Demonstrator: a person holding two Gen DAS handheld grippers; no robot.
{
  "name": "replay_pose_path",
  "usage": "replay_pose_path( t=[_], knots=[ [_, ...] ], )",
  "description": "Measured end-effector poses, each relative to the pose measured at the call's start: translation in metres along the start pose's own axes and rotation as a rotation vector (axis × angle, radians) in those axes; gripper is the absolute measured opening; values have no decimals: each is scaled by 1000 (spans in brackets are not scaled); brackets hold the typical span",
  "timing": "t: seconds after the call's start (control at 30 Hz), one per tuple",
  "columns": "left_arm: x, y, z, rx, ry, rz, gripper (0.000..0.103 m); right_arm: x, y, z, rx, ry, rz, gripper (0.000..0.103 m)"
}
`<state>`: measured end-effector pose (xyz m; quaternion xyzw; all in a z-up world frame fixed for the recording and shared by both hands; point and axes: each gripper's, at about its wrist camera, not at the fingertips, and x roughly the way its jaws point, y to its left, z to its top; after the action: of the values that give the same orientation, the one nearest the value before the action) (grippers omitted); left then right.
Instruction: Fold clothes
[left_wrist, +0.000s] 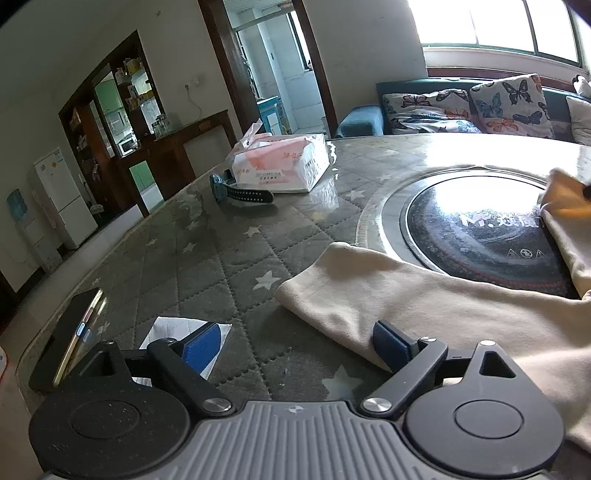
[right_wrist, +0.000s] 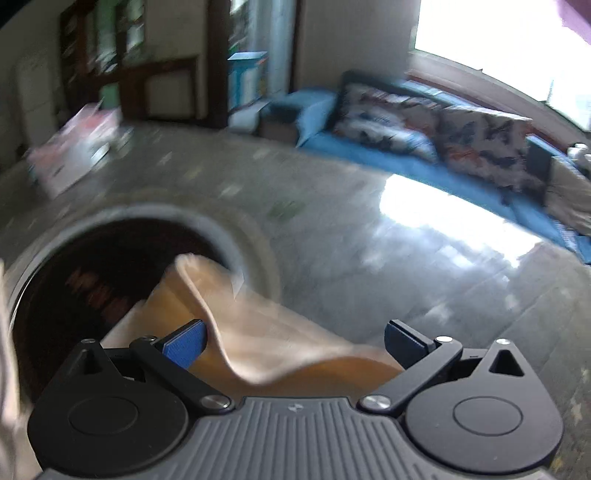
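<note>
So in the left wrist view, starting at the far left edge, a phone (left_wrist: 74, 332) sat on the desk (left_wrist: 207, 258), which had a grey quilted cover with little white stars under a glossy top. Just right of it was a white slip of paper (left_wrist: 173, 326), partly hidden behind the left finger of the left tongs (left_wrist: 297, 345). Those tongs were spread wide with nothing between the blue pads (left_wrist: 201, 345); the right pad was touching the edge of the cream garment (left_wrist: 424, 302). Further back sat a dark watch (left_wrist: 236, 192) just in front of a tissue pack (left_wrist: 284, 162). The garment lay flat across the right side of the desk, its near corner on the quilted cover and the rest draped over the rim of the round black cooktop (left_wrist: 472, 229) set into the desk. A sofa (left_wrist: 461, 107) with butterfly cushions was behind that, under the window.

The right wrist view was pretty motion-blurred. Left to right: the tissue pack (right_wrist: 74, 155) way off at the far left, then the cooktop (right_wrist: 99, 266), then a lifted fold of the cream garment (right_wrist: 258, 332) rising up between the fingers of the right tongs (right_wrist: 295, 341). Those were also wide apart, and the cloth sat in the gap without either pad (right_wrist: 184, 341) pinching it, as far as I could tell.
</note>
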<state>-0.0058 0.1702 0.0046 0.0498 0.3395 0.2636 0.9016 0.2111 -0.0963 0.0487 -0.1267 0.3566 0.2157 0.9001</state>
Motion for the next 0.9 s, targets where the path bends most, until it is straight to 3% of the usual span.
replay_pose_path(
  t=[0.1,0.23,0.53,0.9],
  knots=[
    [0,0,-1,2,-1,-2,92,-4,-13,8,46,-50,-47,103],
    [-1,-1,0,12,-4,0,92,-26,-22,-2,28,-43,-25,103],
    [-19,-11,8,33,-32,-31,91,-45,-28,-61,8,79,43,103],
    [-66,-75,25,118,-120,-254,91,-113,13,-109,-147,55,143,103]
  ],
)
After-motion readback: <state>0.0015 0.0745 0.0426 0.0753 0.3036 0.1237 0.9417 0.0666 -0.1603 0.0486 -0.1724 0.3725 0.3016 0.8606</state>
